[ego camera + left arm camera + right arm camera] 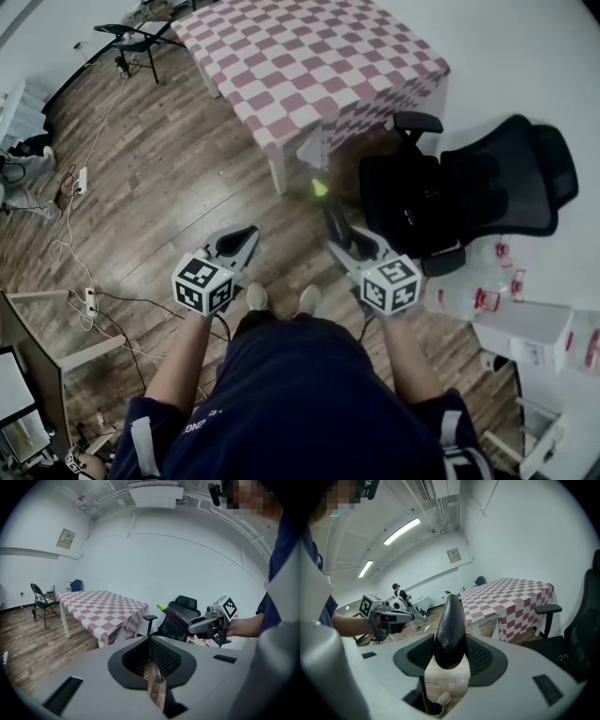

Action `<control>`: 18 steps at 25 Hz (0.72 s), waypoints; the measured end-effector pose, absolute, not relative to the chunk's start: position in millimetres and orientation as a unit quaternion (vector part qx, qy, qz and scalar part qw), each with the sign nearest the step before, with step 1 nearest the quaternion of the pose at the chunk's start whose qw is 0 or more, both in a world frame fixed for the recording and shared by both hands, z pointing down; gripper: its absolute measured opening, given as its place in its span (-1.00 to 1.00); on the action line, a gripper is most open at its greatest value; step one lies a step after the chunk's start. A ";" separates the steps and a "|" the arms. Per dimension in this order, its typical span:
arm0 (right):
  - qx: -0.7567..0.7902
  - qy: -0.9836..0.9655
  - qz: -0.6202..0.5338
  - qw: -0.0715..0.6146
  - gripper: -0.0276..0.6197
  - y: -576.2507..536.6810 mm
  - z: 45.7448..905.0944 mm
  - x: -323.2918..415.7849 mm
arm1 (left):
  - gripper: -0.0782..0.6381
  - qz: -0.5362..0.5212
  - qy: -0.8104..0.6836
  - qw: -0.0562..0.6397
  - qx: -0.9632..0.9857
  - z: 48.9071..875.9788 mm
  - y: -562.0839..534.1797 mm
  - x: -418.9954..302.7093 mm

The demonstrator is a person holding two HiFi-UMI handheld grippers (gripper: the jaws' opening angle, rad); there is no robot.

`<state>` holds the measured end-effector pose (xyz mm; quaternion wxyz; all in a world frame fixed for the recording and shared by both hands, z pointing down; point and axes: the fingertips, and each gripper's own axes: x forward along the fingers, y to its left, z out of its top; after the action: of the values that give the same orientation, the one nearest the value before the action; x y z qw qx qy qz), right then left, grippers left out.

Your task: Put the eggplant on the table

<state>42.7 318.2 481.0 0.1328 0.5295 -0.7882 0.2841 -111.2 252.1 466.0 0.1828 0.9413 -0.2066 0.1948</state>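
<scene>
A dark purple eggplant [330, 212] with a green stem end sticks forward out of my right gripper [339, 234], whose jaws are shut on its thick end. In the right gripper view the eggplant [450, 630] stands between the two black pads and points toward the table [511, 597]. The table [319, 66] has a pink and white checked cloth and stands ahead, past bare wood floor. My left gripper [246, 236] is held level beside the right one, shut, with nothing in it. The left gripper view shows the eggplant [180, 617] in the right gripper [192, 627].
A black office chair [469, 187] stands just right of my right gripper, near the table's corner. A folding chair [141, 37] stands at the far left. Cables and a power strip [70, 244] lie on the floor at left. White boxes [525, 328] stand at the right.
</scene>
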 end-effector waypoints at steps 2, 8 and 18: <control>0.527 -0.790 0.283 0.132 -0.25 323.4 481.6 51.1 | -0.68 0.196 -0.210 0.183 0.940 466.5 259.1 -105.1; 0.524 -0.797 0.275 0.120 -0.25 337.8 476.8 76.3 | -0.68 0.195 -0.216 0.175 0.940 460.6 280.4 -87.7; 0.535 -0.795 0.266 0.103 -0.25 335.6 466.5 113.5 | -0.68 0.186 -0.228 0.160 0.942 446.4 275.0 -66.0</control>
<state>113.5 335.6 466.5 0.1027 0.5353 -0.7950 0.2662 -66.0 275.0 446.4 0.1605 0.9424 -0.2275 0.1855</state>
